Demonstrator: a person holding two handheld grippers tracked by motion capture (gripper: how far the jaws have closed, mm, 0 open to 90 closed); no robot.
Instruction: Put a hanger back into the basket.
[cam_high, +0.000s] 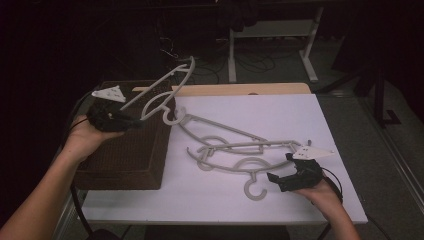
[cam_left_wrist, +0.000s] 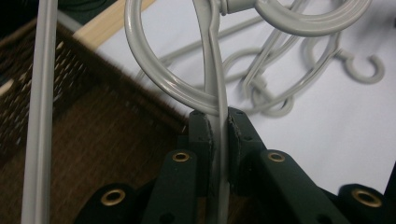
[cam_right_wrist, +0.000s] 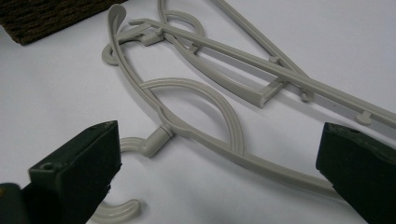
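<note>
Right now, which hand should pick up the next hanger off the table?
Probably the right. The right gripper is open beside the hangers on the table, jaws straddling one. The left gripper is shut on a lifted hanger above the brown basket.

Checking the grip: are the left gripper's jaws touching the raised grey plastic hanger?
Touching. In the left gripper view, the left gripper has both jaws pressed flat against the raised grey plastic hanger, no gap on either side.
</note>
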